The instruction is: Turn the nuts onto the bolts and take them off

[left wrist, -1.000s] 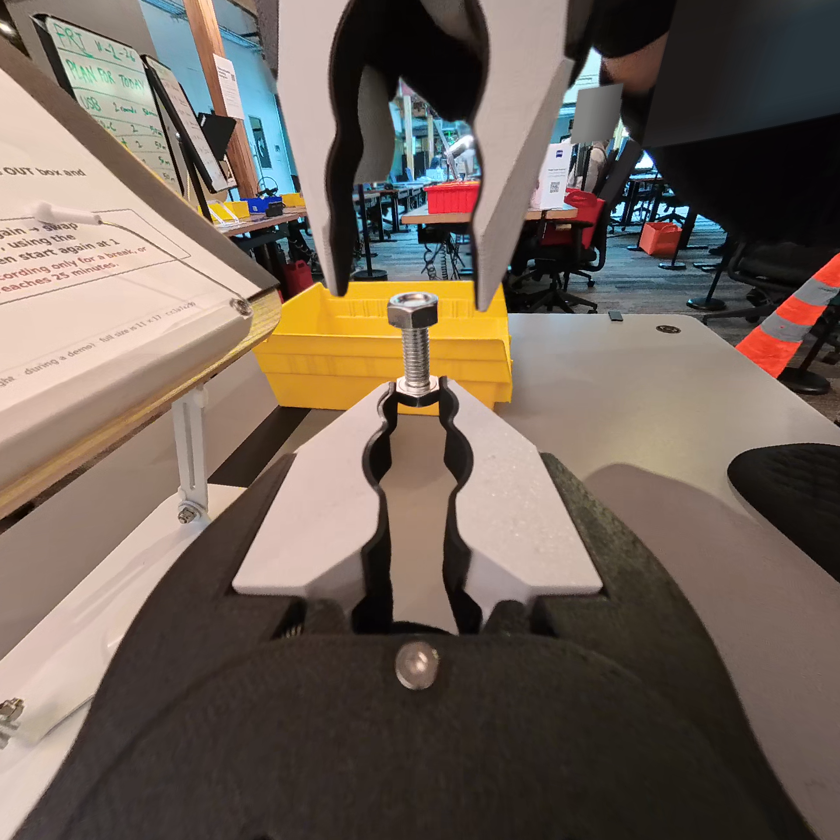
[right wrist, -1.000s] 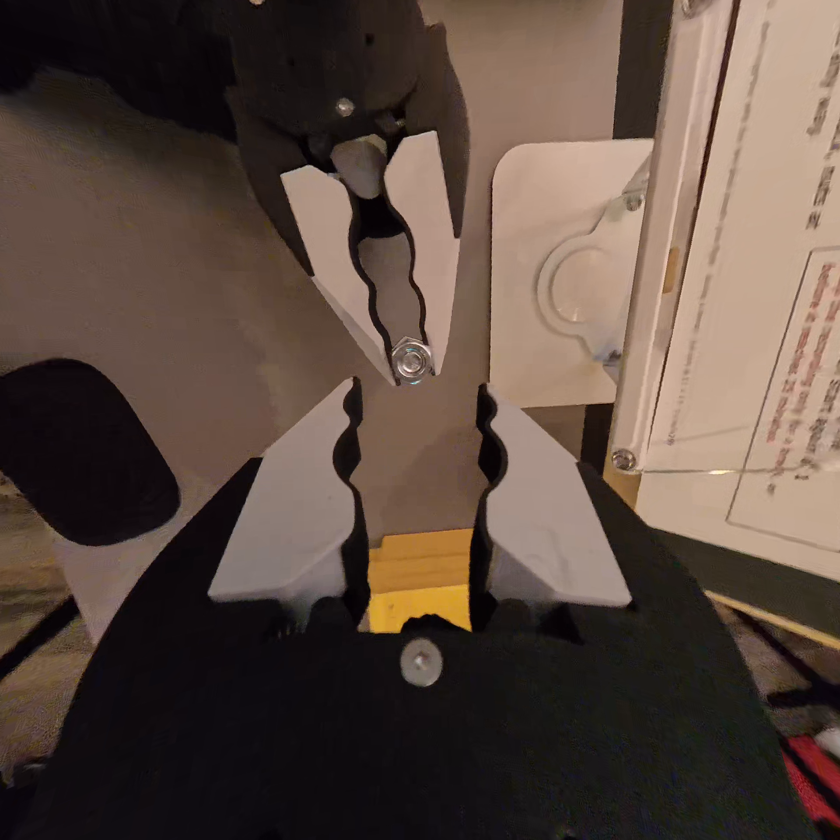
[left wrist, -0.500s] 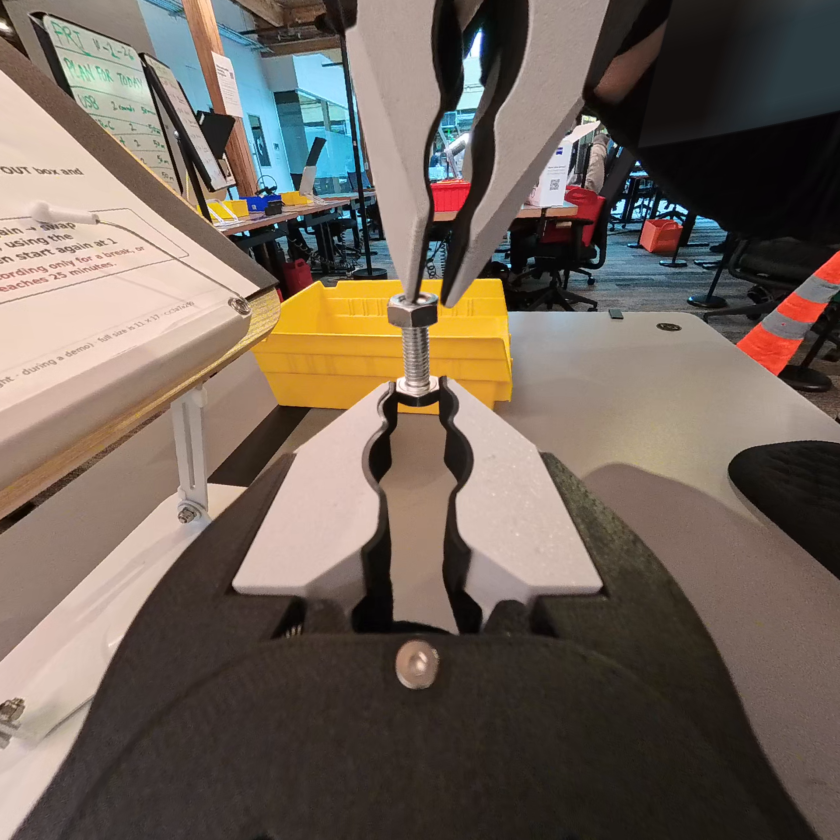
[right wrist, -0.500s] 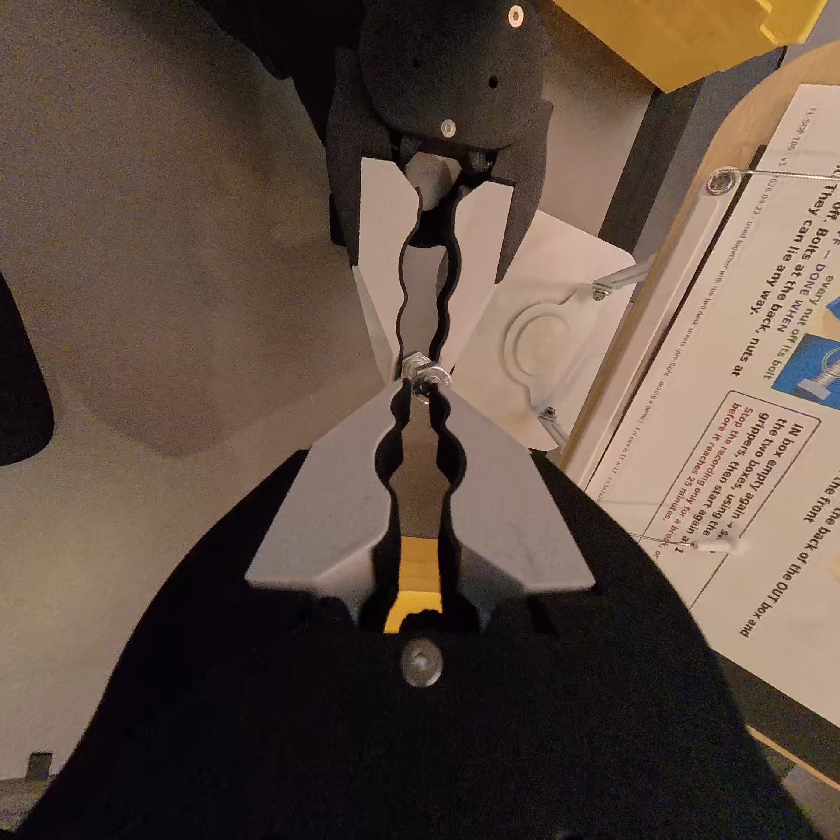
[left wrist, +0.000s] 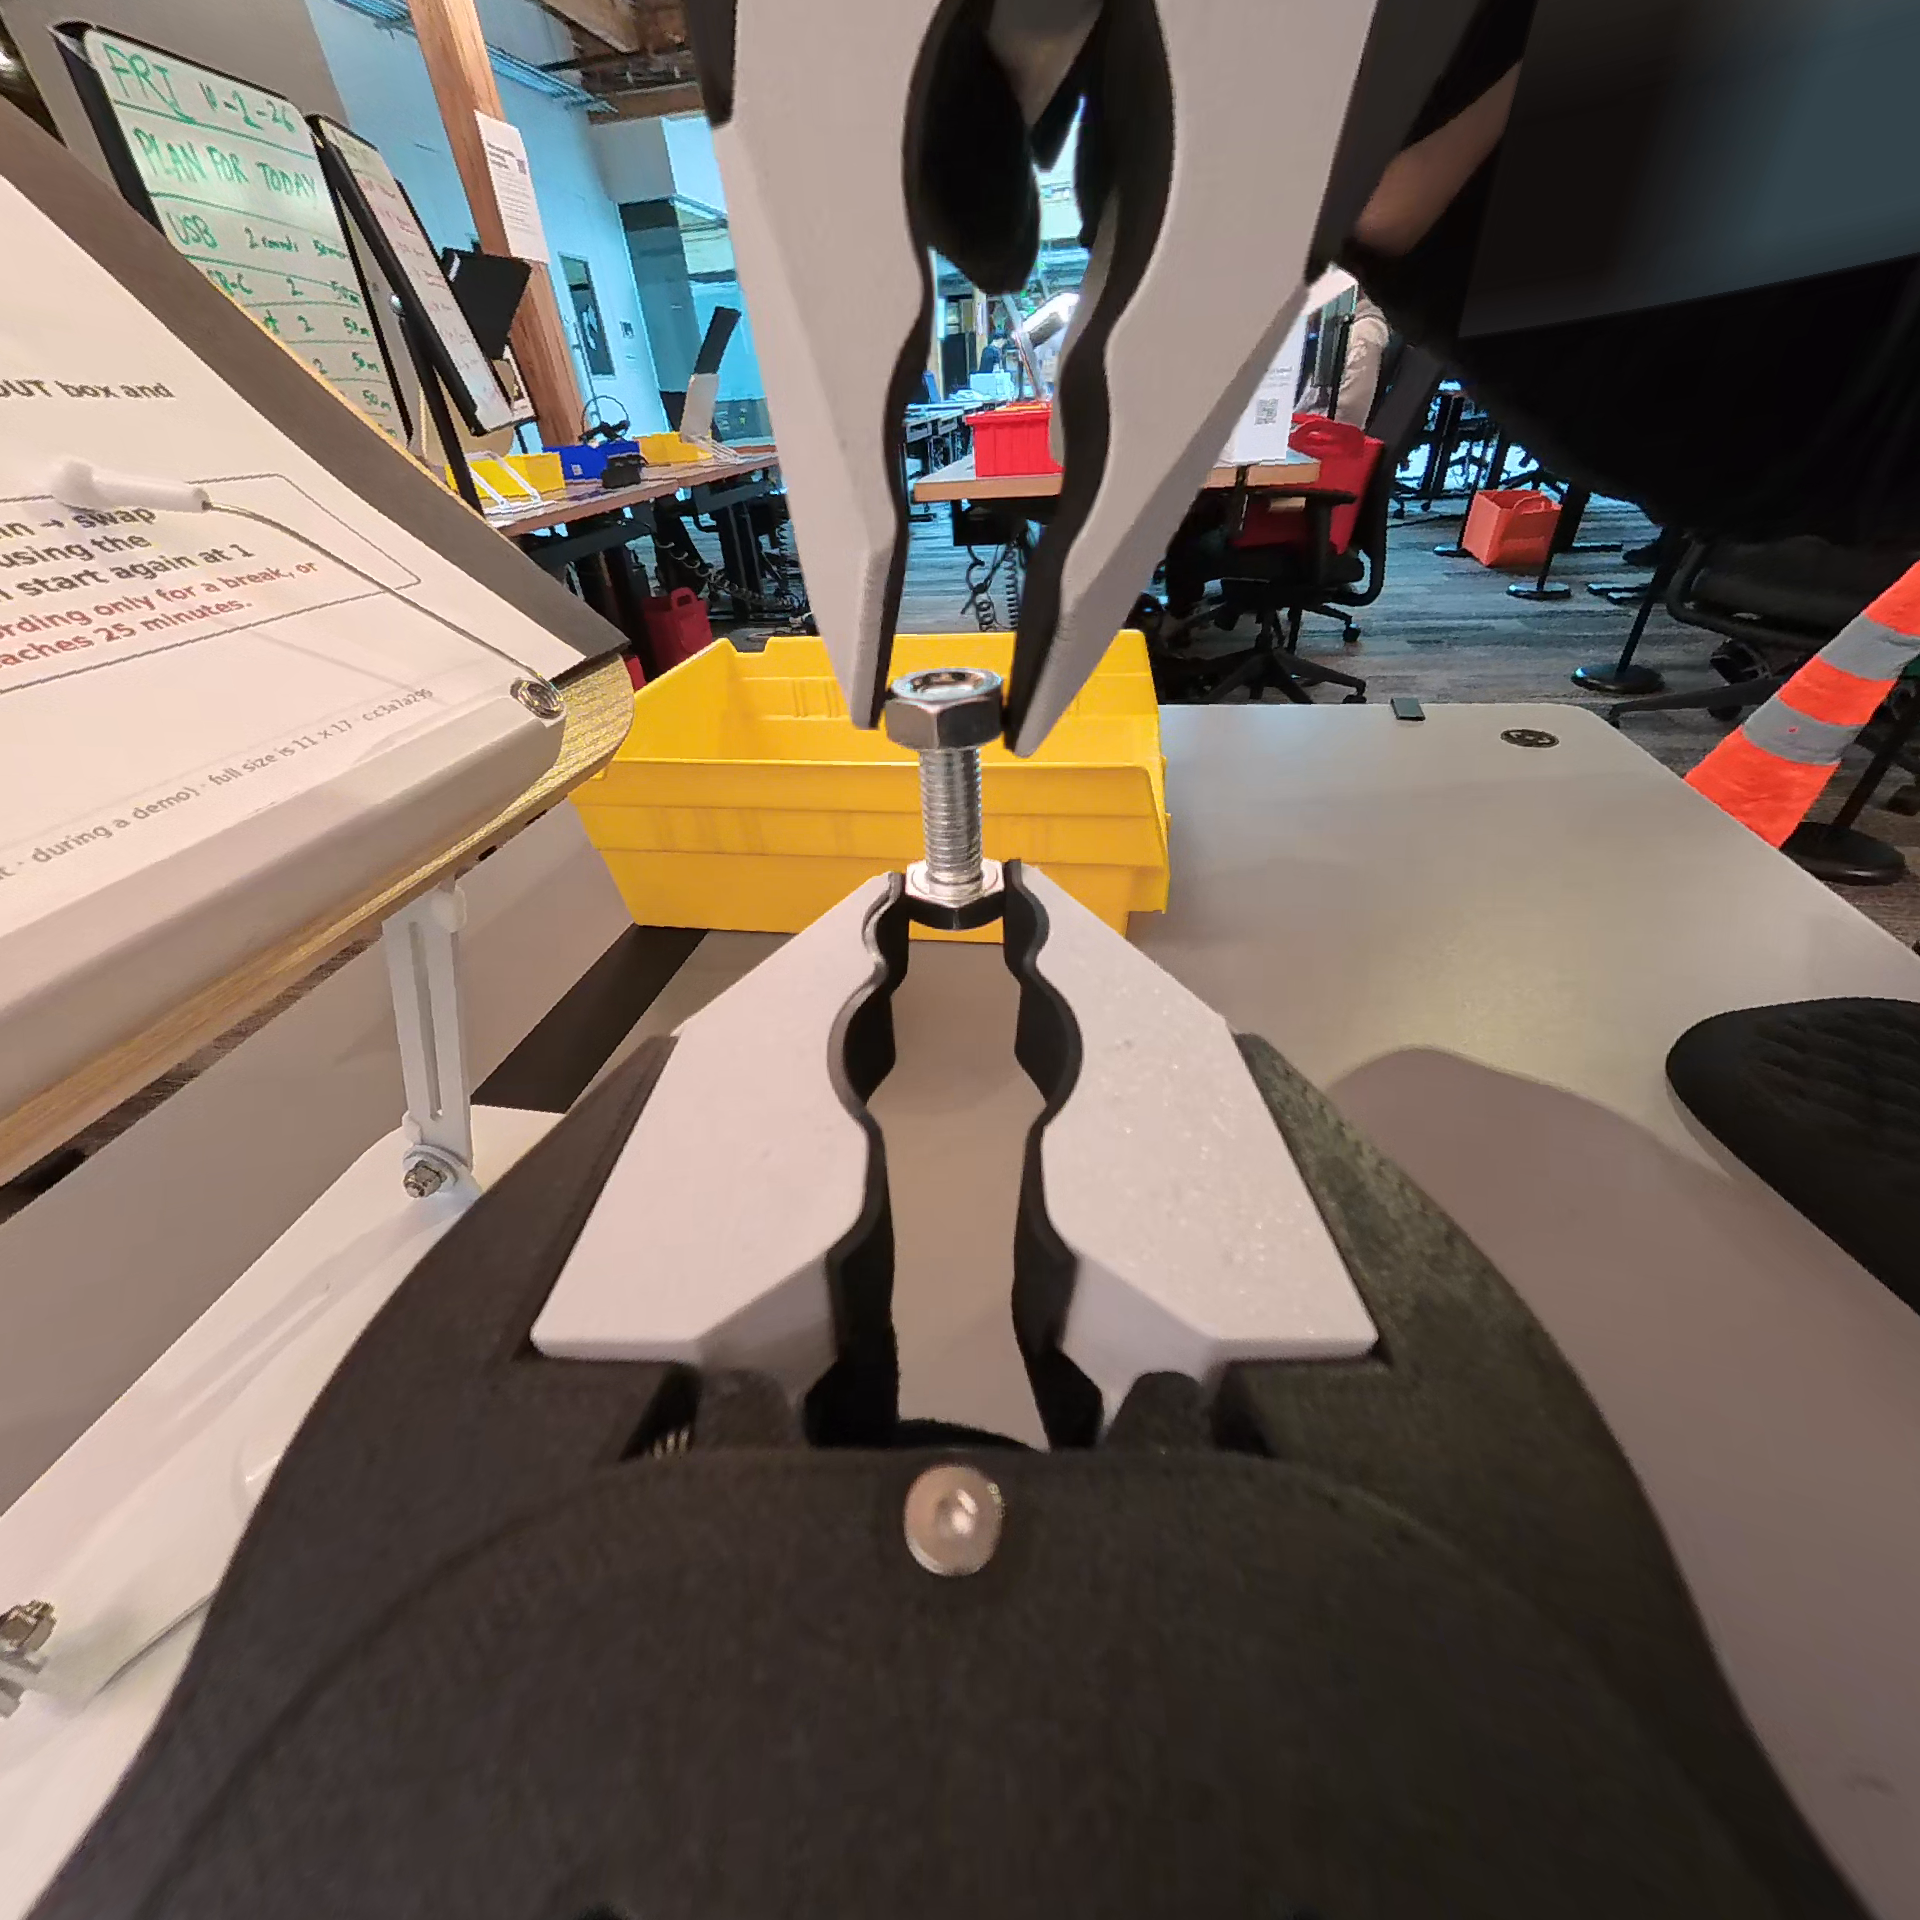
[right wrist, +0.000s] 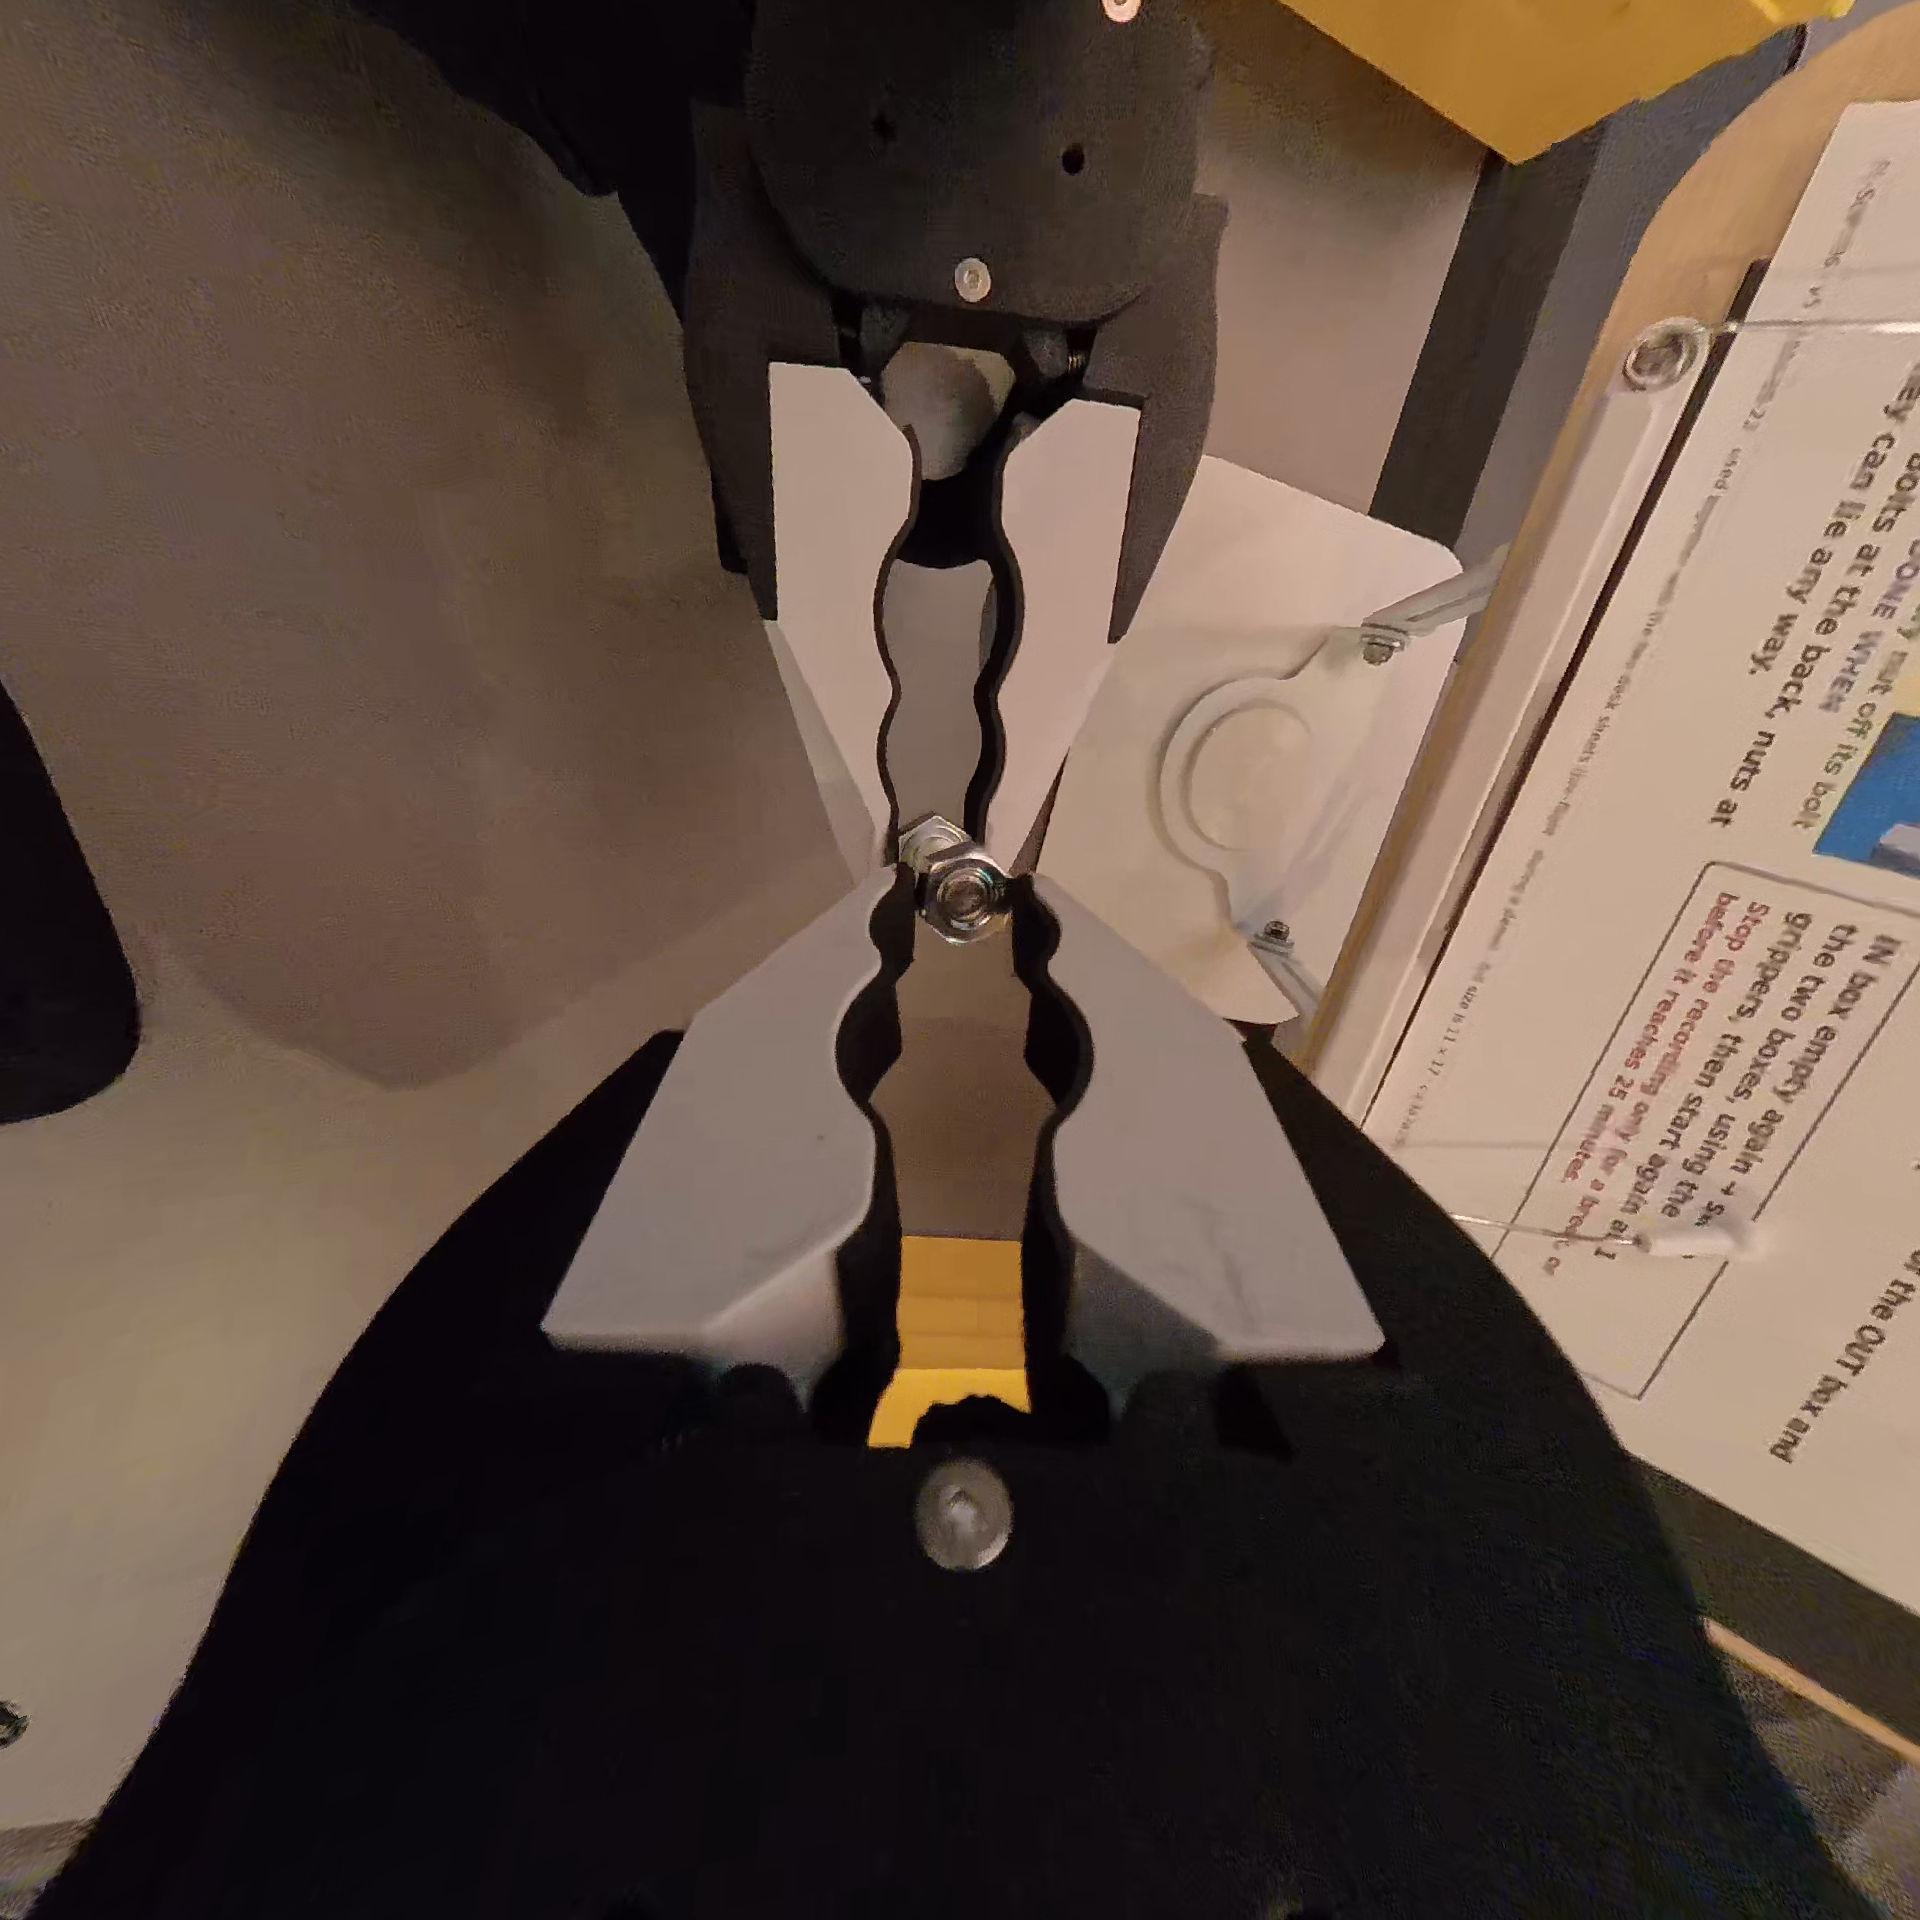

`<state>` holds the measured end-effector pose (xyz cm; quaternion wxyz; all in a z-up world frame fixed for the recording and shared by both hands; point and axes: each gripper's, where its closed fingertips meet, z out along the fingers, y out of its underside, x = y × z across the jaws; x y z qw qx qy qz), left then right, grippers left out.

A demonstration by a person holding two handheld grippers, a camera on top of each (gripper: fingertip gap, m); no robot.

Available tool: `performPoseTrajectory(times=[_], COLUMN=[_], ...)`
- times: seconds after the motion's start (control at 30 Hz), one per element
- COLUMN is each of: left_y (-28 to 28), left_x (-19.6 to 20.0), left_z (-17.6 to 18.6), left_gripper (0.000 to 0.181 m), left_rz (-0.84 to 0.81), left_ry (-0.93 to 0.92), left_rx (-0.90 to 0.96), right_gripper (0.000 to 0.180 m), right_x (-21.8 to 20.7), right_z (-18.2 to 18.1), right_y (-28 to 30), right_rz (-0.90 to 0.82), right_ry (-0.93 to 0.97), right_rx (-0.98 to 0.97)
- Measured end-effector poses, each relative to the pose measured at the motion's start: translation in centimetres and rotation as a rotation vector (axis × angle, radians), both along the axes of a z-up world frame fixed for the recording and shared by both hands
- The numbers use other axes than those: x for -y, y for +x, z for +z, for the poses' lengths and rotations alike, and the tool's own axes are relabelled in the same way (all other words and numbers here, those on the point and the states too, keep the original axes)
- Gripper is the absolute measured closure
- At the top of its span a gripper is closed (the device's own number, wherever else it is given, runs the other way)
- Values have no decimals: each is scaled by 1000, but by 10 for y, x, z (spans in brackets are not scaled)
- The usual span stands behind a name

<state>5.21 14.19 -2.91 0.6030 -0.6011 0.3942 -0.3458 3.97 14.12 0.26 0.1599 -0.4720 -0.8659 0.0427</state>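
Both grippers, left [left wrist: 951, 894] and right [right wrist: 961, 899], look alike: a textured black body, one silver screw at centre, and pale grey wedge fingers [left wrist: 727, 1143] with wavy black inner pads.

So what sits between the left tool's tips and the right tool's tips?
Only the bolt's bare threaded shank, upright from left tool to right tool; left wrist view shows it.

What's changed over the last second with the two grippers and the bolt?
The right gripper, open and above the bolt a second ago, came down and shut its jaws on the hex piece at the bolt's top. The left gripper stayed clamped at the lower end, bolt still upright in front of the yellow bin.
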Motion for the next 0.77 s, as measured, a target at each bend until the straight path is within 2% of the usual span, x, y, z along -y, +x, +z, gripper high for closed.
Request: performPoseTrajectory(times=[0.03,0.1,0.2,0.27,0.33,0.4,0.57,0.63,0.77], left_y=[0,-1,-3,0,1,0,-1,0,1], left_x=[0,-1,-3,-2,-1,-1,-2,-1,0], left_z=[0,1,-1,-3,-2,-2,-1,-1,0], left_gripper=[165,165,165,165,165,165,165,165,165], left_rz=[2,9,18,13,6,8,4,0,-2], left_ry=[1,2,-2,-4,-4,-4,-10,-9,-6], left_rx=[0,6,-3,-12,-5,-6,8,8,6], right_gripper=[163,163,164,162,137,132,135,141,147], right_x=[-1,-2,-2,0,2,-5,-13,-4,2], right_z=[1,2,0,-2,0,6,16,15,6], right_y=[0,-1,-2,-1,-2,0,5,5,4], right_rz=[-42,-177,-469,-530,-507,-490,-190,-66,47], right_ry=[-22,-95,-287,-361,-385,-342,-86,-45,24], right_rx=[3,-4,-26,-26,-49,-75,-74,-60,-25])
